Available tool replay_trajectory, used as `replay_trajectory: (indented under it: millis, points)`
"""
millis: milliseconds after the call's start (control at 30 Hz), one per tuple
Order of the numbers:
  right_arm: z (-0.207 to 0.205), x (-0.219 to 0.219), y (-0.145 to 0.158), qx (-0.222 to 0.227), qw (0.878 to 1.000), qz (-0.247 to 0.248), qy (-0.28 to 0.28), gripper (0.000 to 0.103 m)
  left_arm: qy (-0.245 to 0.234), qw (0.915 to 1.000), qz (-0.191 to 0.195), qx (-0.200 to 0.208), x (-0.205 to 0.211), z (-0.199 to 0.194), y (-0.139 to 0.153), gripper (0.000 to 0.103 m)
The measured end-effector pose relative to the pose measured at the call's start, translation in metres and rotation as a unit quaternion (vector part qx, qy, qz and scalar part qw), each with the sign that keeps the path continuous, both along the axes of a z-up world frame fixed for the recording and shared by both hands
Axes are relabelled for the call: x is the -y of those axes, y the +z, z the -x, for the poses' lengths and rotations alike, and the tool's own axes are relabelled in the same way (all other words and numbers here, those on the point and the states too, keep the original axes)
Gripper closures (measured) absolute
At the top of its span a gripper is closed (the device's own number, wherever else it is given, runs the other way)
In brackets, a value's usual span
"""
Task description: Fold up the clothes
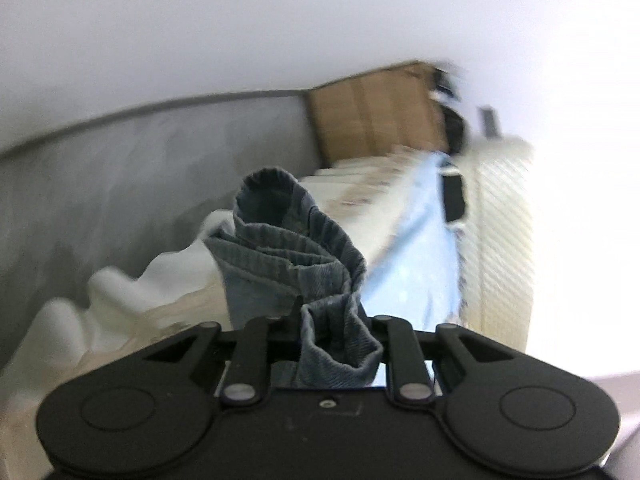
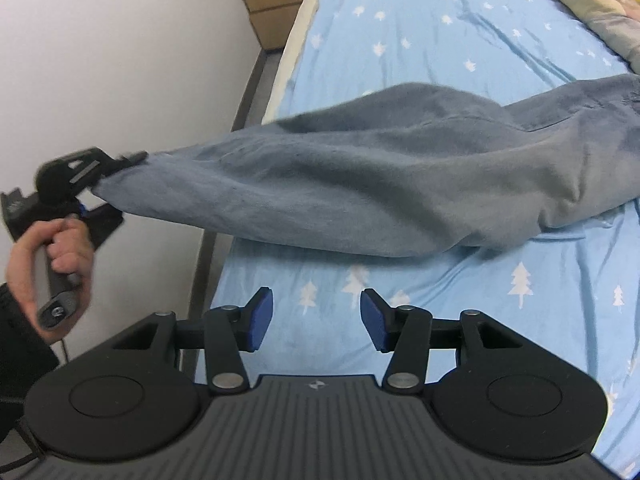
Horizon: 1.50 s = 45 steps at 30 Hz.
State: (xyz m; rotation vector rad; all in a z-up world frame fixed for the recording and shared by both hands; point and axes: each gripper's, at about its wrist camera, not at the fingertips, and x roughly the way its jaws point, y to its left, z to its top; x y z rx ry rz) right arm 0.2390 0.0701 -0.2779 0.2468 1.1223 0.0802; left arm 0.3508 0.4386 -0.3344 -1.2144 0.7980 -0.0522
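left gripper is pinching the jeans hem off the bed, right gripper spread wide just below them

Blue tree-print bedsheet, cardboard box, white wall, patterned quilt
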Motion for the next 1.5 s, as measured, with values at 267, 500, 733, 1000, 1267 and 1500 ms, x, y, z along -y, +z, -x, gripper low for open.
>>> replay_trajectory:
  millis: [267, 500, 733, 1000, 1267, 1500]
  points:
    - [0.010, 0.093, 0.013, 0.054, 0.997, -0.042, -0.019, 0.048, -0.092, 0.9844, -0.102, 0.110, 0.102, -0.010, 0.102, 0.086]
    - [0.032, 0.203, 0.008, 0.062, 0.997, -0.042, 0.002, 0.048, -0.134, 0.9680, -0.156, 0.143, 0.238, 0.006, 0.142, 0.086]
    - [0.052, 0.304, -0.012, 0.047, 0.997, -0.042, -0.033, 0.048, -0.227, 0.9482, -0.172, 0.141, 0.383, 0.014, 0.115, 0.085]
    - [0.053, 0.370, -0.043, 0.015, 0.997, -0.030, -0.075, 0.048, -0.340, 0.9136, -0.216, 0.057, 0.510, 0.019, 0.013, 0.085]
    - [0.019, 0.382, -0.020, 0.031, 0.993, -0.062, -0.094, 0.048, -0.367, 0.9078, -0.201, 0.028, 0.514, 0.011, 0.004, 0.062]
    - [-0.055, 0.340, 0.002, 0.069, 0.987, -0.119, -0.081, 0.047, -0.376, 0.9058, -0.192, 0.038, 0.449, 0.026, 0.031, 0.045]
